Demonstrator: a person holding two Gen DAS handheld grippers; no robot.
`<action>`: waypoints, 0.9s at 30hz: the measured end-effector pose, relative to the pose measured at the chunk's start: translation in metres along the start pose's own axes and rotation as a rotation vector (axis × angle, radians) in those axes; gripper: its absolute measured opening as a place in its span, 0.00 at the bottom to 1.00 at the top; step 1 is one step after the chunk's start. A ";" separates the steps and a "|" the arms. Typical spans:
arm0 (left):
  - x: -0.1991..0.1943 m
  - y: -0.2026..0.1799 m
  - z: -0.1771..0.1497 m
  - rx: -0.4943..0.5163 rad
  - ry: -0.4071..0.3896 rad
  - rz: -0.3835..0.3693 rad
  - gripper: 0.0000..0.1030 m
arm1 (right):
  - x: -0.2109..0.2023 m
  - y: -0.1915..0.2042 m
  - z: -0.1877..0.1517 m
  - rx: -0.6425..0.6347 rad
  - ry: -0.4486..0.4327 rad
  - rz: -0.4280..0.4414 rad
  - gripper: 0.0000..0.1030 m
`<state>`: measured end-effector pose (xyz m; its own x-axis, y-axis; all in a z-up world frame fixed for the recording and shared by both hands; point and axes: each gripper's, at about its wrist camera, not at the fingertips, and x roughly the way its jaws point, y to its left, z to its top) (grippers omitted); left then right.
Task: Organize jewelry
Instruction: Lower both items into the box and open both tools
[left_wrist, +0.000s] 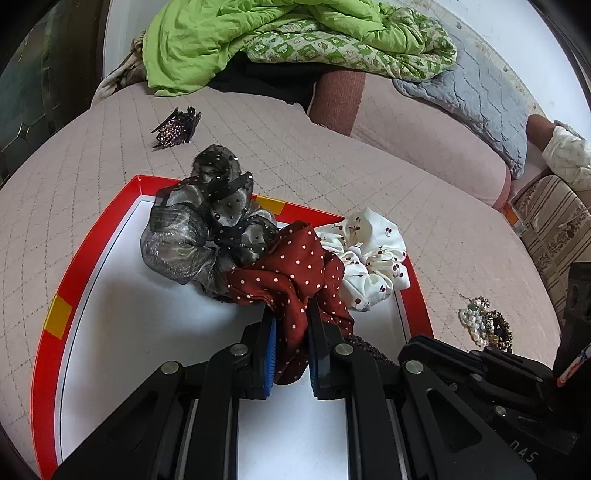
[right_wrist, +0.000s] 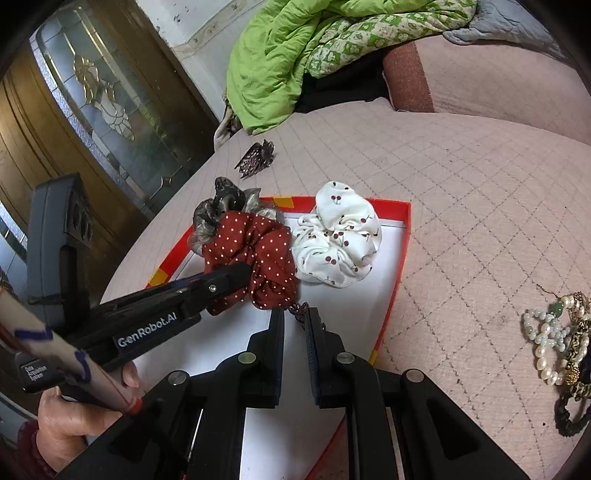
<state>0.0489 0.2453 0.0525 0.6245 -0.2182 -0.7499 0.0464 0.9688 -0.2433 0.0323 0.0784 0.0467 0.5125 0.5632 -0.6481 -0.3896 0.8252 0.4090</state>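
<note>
Over red tray (left_wrist: 50, 295), both grippers angled downward

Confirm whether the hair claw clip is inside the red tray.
No, the hair claw clip lies on the pink quilt, beyond the red tray.

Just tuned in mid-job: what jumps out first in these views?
The red dotted scrunchie pinched in the left gripper over the red-rimmed box, between a grey-black scrunchie and a white cherry one. The right gripper is shut on a dark braided piece hanging from the red scrunchie. Behind lies a bright green quilt; pearl bracelets sit right of the box.
</note>
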 end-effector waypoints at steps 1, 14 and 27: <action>0.001 0.000 0.000 0.000 0.001 0.004 0.15 | 0.000 -0.001 0.000 0.004 0.000 0.000 0.13; -0.010 -0.010 -0.001 0.036 -0.055 0.049 0.35 | -0.016 -0.011 0.005 0.036 -0.044 0.000 0.13; -0.032 -0.030 -0.006 0.108 -0.169 0.154 0.42 | -0.041 -0.029 0.006 0.073 -0.089 -0.013 0.13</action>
<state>0.0228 0.2224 0.0805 0.7516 -0.0535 -0.6574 0.0180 0.9980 -0.0606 0.0278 0.0315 0.0650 0.5842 0.5514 -0.5956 -0.3272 0.8315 0.4489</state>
